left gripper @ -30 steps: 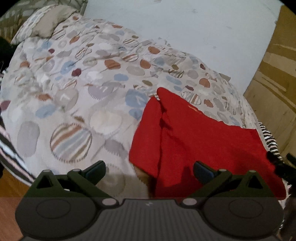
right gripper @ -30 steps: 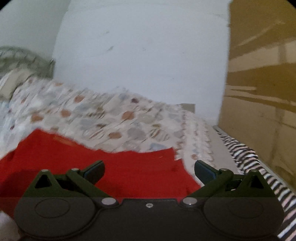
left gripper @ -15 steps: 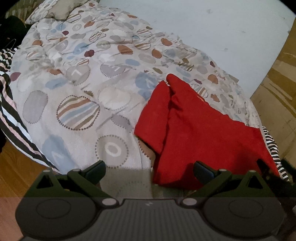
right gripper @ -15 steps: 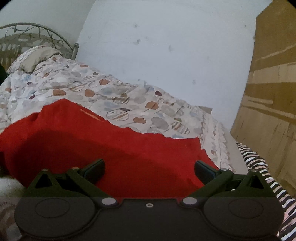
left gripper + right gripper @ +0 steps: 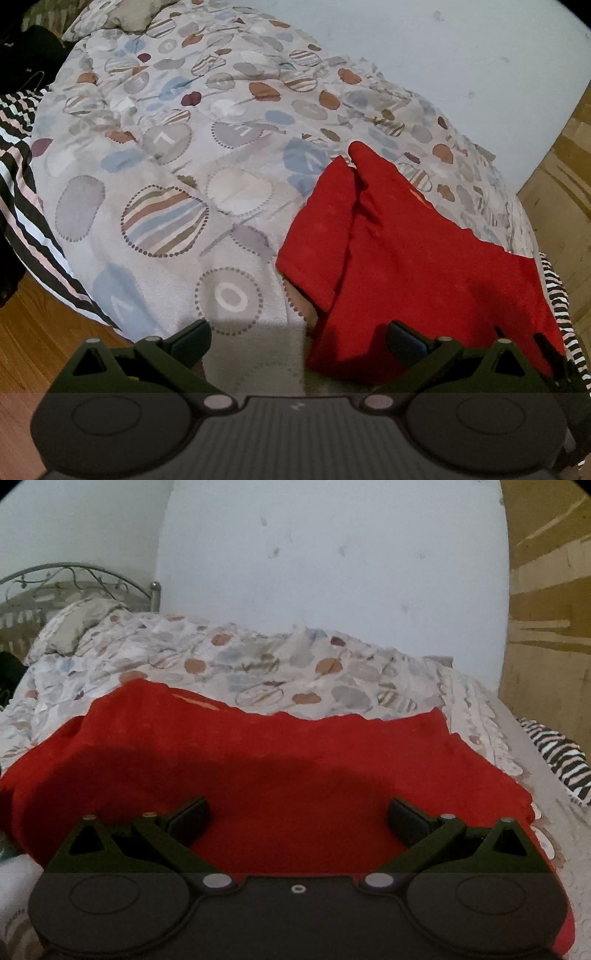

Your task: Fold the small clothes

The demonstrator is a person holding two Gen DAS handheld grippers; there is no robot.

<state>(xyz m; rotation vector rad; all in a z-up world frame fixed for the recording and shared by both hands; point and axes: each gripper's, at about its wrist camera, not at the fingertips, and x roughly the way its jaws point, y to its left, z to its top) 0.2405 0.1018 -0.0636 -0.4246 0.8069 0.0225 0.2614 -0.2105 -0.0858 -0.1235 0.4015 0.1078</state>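
Note:
A red garment [image 5: 413, 266] lies spread on a patterned duvet [image 5: 177, 177], with one side folded over along a crease at its left. My left gripper [image 5: 299, 341] is open and empty, above the garment's near left corner. In the right wrist view the red garment [image 5: 280, 760] fills the foreground. My right gripper [image 5: 299, 821] is open and empty, hovering low over the garment's near edge. A small part of the right gripper shows at the left wrist view's right edge [image 5: 554, 354].
The bed stands against a pale wall [image 5: 332, 572] with a metal headboard [image 5: 74, 579] and pillow [image 5: 77, 624] at the far left. A zebra-striped sheet [image 5: 22, 177] hangs off the bed edges. Wooden panelling [image 5: 546, 627] stands at the right, wood floor [image 5: 33, 332] below left.
Both grippers have pulled back and risen from the garment. The left view now shows more duvet and floor. The right gripper has shifted left over the garment. Both stayed open.

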